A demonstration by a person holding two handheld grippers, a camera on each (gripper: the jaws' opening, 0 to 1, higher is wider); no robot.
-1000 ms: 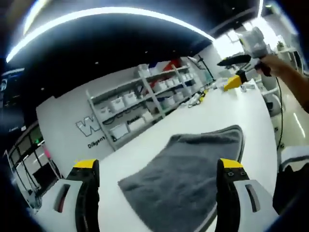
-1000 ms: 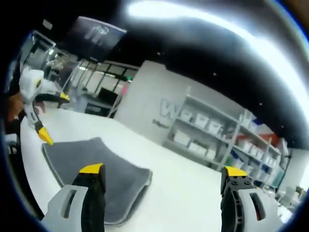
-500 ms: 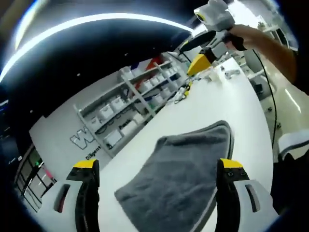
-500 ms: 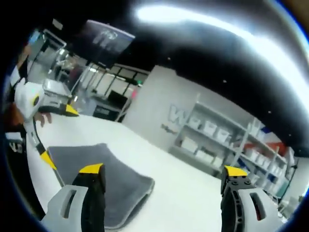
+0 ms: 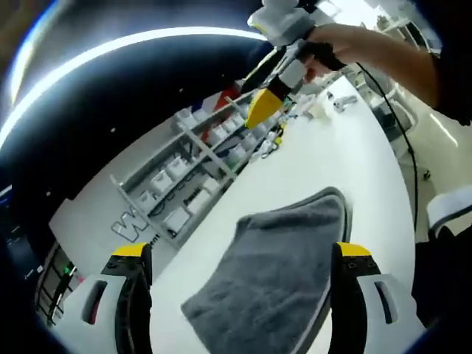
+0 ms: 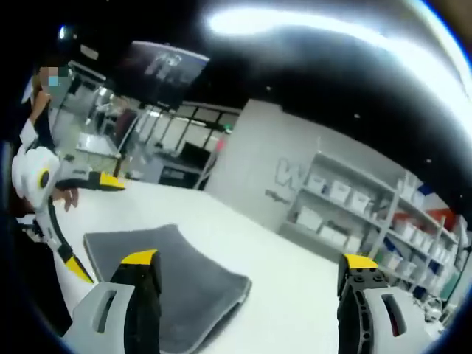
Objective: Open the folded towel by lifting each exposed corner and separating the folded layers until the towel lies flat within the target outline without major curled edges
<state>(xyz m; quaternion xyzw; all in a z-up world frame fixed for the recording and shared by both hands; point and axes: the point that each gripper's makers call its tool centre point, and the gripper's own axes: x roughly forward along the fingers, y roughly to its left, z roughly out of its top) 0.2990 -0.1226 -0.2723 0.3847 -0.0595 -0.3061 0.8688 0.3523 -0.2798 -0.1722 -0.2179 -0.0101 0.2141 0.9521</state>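
Lighting's pretty harsh here. A long ceiling strip light (image 5: 147,44) blows out to pure white against a dark ceiling in both views, and it curves hard from the fisheye. The white table (image 5: 324,162) glares, barely any shadows on it. Far shelves (image 6: 354,214) look soft, and everything smears toward the edges.

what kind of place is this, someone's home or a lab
Probably a lab or showroom workspace, not a home: a long white table holding a grey towel, open white shelving stacked with storage bins, and large lettering on the wall.
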